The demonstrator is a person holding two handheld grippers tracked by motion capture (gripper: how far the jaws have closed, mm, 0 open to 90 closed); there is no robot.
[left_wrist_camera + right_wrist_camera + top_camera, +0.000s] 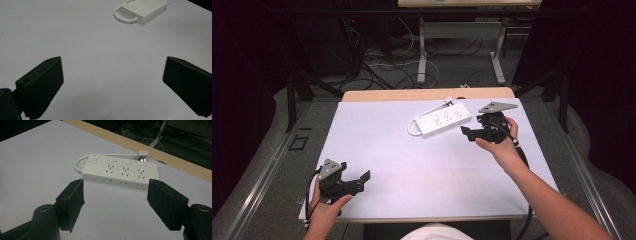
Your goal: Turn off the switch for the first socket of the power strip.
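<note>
The white power strip [120, 171] lies on the table [387, 150] toward its far edge, long axis crosswise to the right gripper [115, 200], whose spread, empty jaws point at it from just beside. The left gripper [112, 82], jaws spread and empty, is well apart.
</note>
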